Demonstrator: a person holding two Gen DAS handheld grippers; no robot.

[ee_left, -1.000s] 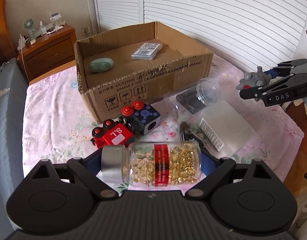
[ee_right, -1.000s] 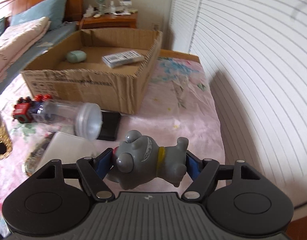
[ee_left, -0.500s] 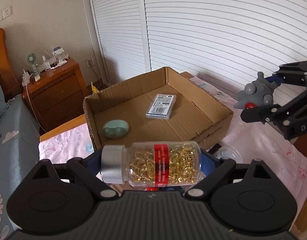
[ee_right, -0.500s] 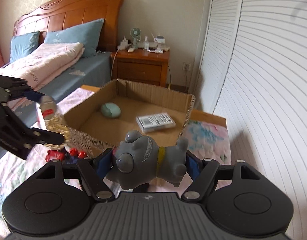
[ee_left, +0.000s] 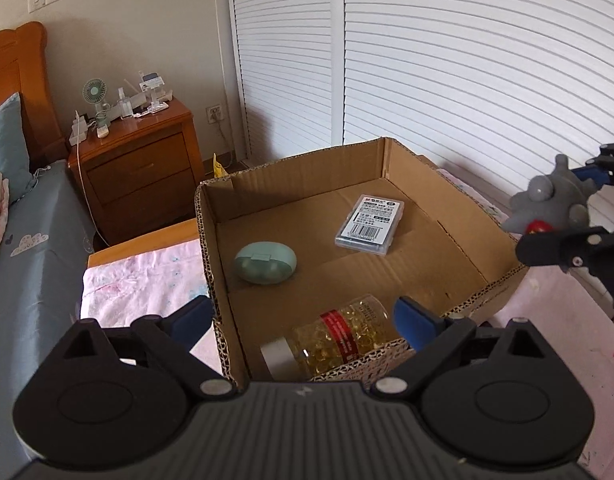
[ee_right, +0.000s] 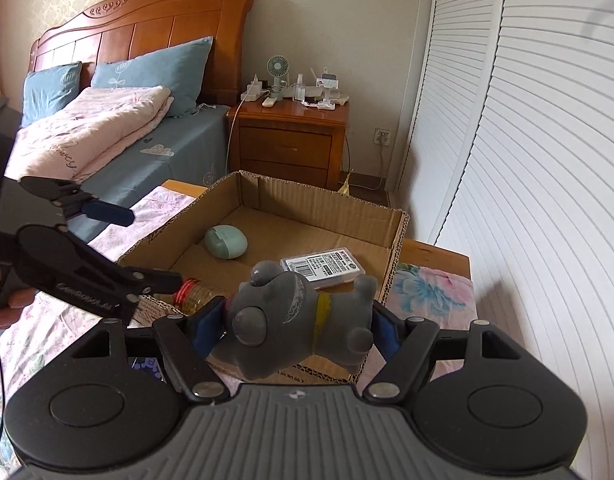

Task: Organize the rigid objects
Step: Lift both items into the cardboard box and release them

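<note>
The left gripper (ee_left: pixel 299 322) hangs over the cardboard box (ee_left: pixel 503 280), its jaws opening; the capsule bottle (ee_left: pixel 331 340) lies loose on the box floor at 6 o'clock, clear of both pads. The right gripper (ee_right: pixel 295 326) pinches a grey toy dog (ee_right: pixel 299 316) across head and rump, over the box's near wall. The dog looks light, stiff and somewhat rubbery, so that broad hold suits it. The bottle seems smooth, heavier and apt to roll; its straight body is the place to grip, not the cap

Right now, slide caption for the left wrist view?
Left gripper opening above capsule bottle lying in cardboard box.
</note>
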